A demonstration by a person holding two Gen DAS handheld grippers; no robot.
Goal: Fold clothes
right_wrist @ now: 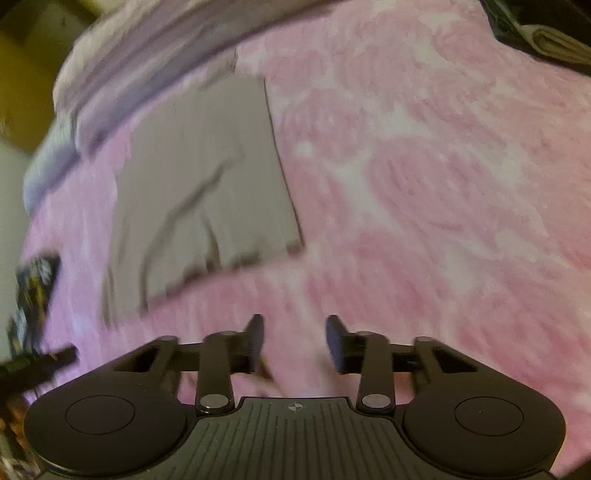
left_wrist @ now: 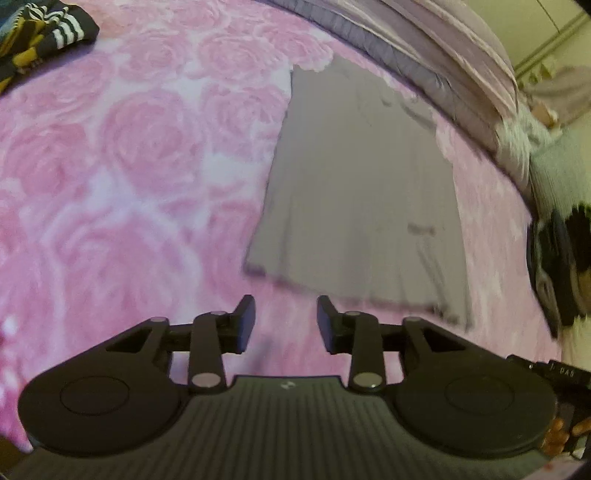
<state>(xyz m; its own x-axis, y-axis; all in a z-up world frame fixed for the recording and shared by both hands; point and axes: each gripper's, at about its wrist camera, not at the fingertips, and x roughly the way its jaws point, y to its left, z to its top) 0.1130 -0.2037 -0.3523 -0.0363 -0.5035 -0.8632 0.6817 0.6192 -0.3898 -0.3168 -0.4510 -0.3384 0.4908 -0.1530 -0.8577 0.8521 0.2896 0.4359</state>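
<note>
Bed cover (left_wrist: 129, 177): a pink rose-print blanket fills both views. It serves as the wide, soft folding surface.

Bedding at the far edge (left_wrist: 424, 48): lilac-grey quilted folds run along the top of the blanket, well clear of the work.

Grey garment (left_wrist: 354, 192): this is the task's thing. It lies flat on the blanket as a tidy, long rectangle with straight edges, so it looks already folded at least once. In the left wrist view it sits ahead and right of the fingers, its near hem just beyond them. In the right wrist view (right_wrist: 207, 177) it sits ahead and to the left. It therefore lies between the two hands, touching neither tool.

Striped clothes (left_wrist: 40, 33): a dark, white and yellow heap lies at the far left corner, well apart, probably waiting its turn or already done.

Left gripper (left_wrist: 286, 325): the jaws are spread, with only pink blanket between them. Nothing is pinched.

Right gripper (right_wrist: 295, 341): the jaws are likewise parted and empty above the blanket. The picture is blurred.

Judgement: both tools angle down near the garment's near edge. That placing suits taking the hem's two corners for a further fold.
</note>
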